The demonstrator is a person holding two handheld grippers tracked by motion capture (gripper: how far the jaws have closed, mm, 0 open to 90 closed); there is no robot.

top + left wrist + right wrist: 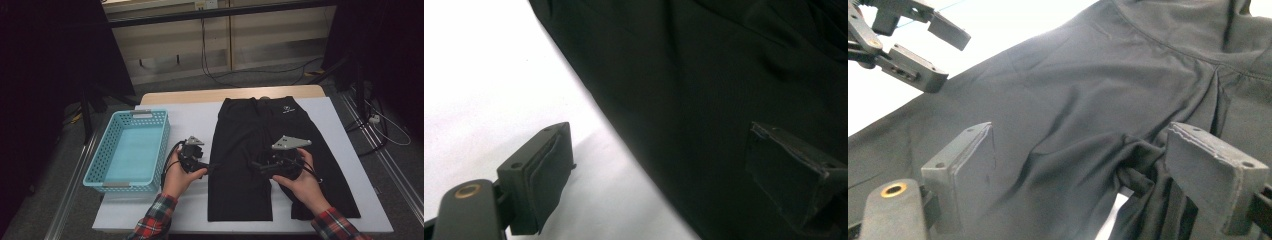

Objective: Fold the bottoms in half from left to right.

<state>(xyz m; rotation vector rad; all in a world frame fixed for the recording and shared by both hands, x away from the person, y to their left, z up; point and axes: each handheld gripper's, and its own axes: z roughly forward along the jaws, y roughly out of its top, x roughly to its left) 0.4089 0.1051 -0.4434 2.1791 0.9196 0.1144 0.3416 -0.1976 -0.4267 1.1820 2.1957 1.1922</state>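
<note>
So far the black shorts (pixel 260 150) lie spread flat on the white desk (pixel 195 125), unfolded, both tongs, left (pixel 207 167) and right (pixel 256 165), gaping apart at the left leg with no cloth pinched; folding and the blue basket (pixel 127 150) seemingly still ahead.

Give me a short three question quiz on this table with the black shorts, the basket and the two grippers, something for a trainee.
1. True or false: the blue basket holds folded clothes.
2. Which gripper sits at the outer edge of the black shorts, half over the white table cover? A: left gripper. B: right gripper.
3. Are either gripper's jaws pressing on the cloth?

Key
1. False; the basket is empty.
2. A; in the left gripper view one jaw is over the white cover and the other over the shorts.
3. No; both stand open, and no cloth is pinched between the pads.
</note>
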